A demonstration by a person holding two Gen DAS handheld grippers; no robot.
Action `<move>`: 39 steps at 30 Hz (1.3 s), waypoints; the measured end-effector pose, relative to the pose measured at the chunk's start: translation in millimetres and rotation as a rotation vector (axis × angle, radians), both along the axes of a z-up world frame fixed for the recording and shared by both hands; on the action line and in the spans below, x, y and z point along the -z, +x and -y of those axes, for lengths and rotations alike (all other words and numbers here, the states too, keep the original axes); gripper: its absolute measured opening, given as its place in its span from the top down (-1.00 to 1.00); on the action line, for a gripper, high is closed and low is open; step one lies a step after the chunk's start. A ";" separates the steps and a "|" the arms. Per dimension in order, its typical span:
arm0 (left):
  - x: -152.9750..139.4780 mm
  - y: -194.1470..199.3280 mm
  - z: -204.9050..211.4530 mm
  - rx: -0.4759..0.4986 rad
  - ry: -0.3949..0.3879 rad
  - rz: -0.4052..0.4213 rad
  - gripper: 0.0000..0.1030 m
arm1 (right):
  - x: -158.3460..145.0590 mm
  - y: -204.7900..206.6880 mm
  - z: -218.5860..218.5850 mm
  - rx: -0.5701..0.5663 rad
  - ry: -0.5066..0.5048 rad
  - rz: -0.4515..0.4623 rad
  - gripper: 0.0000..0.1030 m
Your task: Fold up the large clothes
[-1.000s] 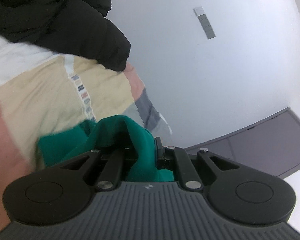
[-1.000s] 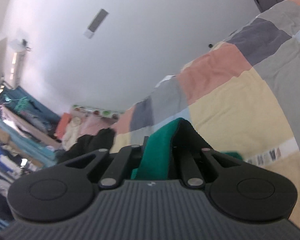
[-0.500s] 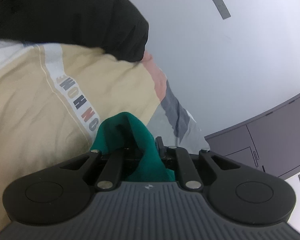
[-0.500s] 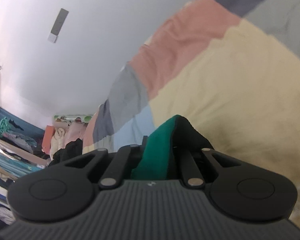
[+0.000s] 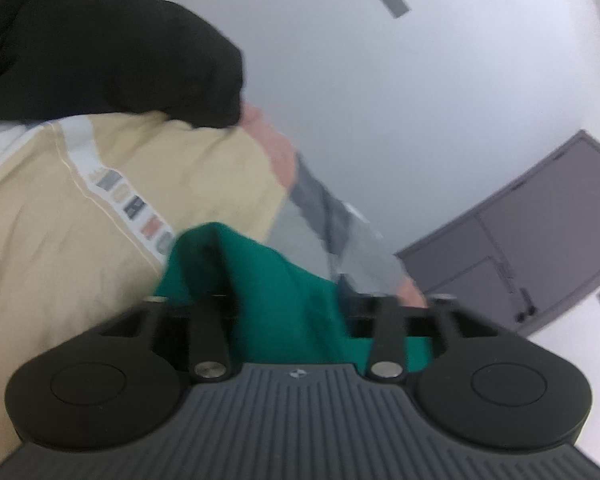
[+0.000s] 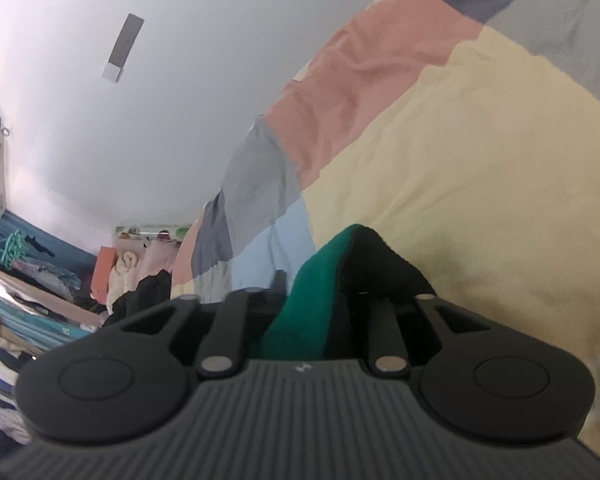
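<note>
Firstly, left wrist view: your left gripper [image 5: 296, 300], jaws just opening, pads off the cloth, has the soft green knit garment [image 5: 276, 280] lying slack between them on the patchwork quilt [image 5: 60, 240], light and limp, likely to slump. Right wrist view: right gripper [image 6: 320, 292], jaws also just opening, same garment [image 6: 312, 288], green with black lining, between them; retake at a seam or hem.

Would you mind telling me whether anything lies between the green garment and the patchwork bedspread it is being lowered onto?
Nothing visible does. The green garment sits between the jaws of the left tool and the right tool, which have just been opening, directly over bare patchwork bedspread. The black jacket lies farther up the bed, off to the side.
</note>
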State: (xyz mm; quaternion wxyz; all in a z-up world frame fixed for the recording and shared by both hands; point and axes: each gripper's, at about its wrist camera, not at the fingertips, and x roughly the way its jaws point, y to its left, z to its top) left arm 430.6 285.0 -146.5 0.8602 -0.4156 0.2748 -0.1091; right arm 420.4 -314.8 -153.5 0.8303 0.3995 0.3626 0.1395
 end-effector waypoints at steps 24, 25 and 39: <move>-29.2 -72.9 119.1 0.077 0.499 -0.032 -0.26 | -73.6 -107.0 -124.2 -0.263 -0.533 0.311 -0.17; -22.6 -68.8 118.8 0.072 0.512 -0.049 -0.26 | -68.6 -99.1 -129.5 -0.266 -0.559 0.294 -0.15; -5.7 -3.2 99.7 -0.071 0.488 -0.040 -0.27 | -45.3 -5.7 -163.6 -0.264 -0.607 0.214 -0.12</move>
